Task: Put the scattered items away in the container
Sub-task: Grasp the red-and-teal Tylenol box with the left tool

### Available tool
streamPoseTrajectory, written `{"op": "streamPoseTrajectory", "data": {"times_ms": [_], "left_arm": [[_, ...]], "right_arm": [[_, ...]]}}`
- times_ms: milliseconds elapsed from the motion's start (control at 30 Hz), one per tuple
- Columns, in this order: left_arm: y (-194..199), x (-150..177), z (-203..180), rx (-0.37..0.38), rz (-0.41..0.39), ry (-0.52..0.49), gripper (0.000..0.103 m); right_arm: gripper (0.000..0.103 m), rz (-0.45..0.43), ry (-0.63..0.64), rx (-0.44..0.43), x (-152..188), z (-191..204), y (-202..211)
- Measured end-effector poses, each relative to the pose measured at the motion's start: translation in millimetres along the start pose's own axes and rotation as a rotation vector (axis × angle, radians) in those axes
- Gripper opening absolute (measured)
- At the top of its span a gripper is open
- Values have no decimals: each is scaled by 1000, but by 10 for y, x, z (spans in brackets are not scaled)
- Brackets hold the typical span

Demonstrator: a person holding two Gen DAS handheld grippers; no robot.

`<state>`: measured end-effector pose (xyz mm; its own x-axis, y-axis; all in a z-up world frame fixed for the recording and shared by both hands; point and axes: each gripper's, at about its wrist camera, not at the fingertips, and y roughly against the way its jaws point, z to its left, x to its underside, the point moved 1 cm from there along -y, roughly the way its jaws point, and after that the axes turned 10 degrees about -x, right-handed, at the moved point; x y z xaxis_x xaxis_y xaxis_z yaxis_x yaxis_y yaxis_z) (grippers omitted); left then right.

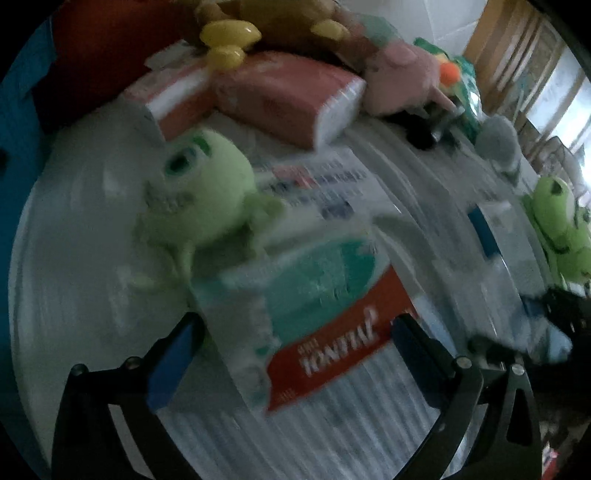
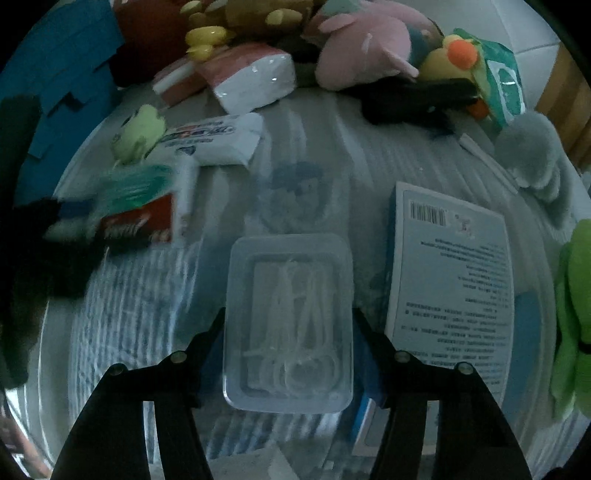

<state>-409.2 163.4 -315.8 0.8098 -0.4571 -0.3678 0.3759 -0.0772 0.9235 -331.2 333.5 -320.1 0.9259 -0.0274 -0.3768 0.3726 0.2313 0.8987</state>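
While the left claw [image 1: 291, 332] stands wide open around a red-and-green tissue pack [image 1: 314, 317], its pads clear of it, the right claw [image 2: 290, 332] grips a clear plastic case [image 2: 290, 325] by its long sides. Both sit inside the pale container [image 2: 55, 332], the green plush [image 1: 195, 184] beside the pack.

around the edges: cloth, wall, wood, daylight

a blue cloth [image 2: 55, 74] with a stepped, jagged edge hangs along the left side. a white tiled wall [image 2: 535, 33] stands at the far right corner, with a pale wooden slatted frame [image 1: 517, 55] just beside it. a bright window glare [image 1: 569, 96] lies beyond the frame; details there are blurred.
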Motion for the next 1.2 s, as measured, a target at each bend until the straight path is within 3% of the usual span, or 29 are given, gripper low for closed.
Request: {"op": "streamPoseTrajectory", "data": {"times_ms": [67,133,300,400,467,600,733,867,1000,1100,1200], "left_arm": [[51,203,-131,-8,5,-55,102],[122,288,-165,-29,2,-50,94],[333,131,-121,-72,-81,-50,93],[221,-16,-85,-114,-69,-52,93],[142,-21,-19,-102,-39,-13,93],[237,-100,65,10,-45,135,93],[186,-265,-14,16,-39,234,93],[44,-348,-236,-159,-19,164,95],[117,-84,-40,-187,19,188,95],[194,200,317,-221,54,296,95],[332,396,572,-203,50,422,95]], "right_arm": [[61,-3,3,-8,6,-7,7],[61,-7,3,-21,15,-14,16],[61,-16,-13,-54,46,-35,34],[61,-32,-34,-65,55,-61,68],[61,-51,-45,-79,65,-75,116],[61,-59,-51,-91,59,-88,164],[61,-45,-55,-101,8,-90,86],[61,-28,-34,-113,7,-68,82],[61,-31,0,-143,-26,-28,151],[61,-23,47,-187,-99,47,161],[61,-1,98,-215,-174,138,95]]}}
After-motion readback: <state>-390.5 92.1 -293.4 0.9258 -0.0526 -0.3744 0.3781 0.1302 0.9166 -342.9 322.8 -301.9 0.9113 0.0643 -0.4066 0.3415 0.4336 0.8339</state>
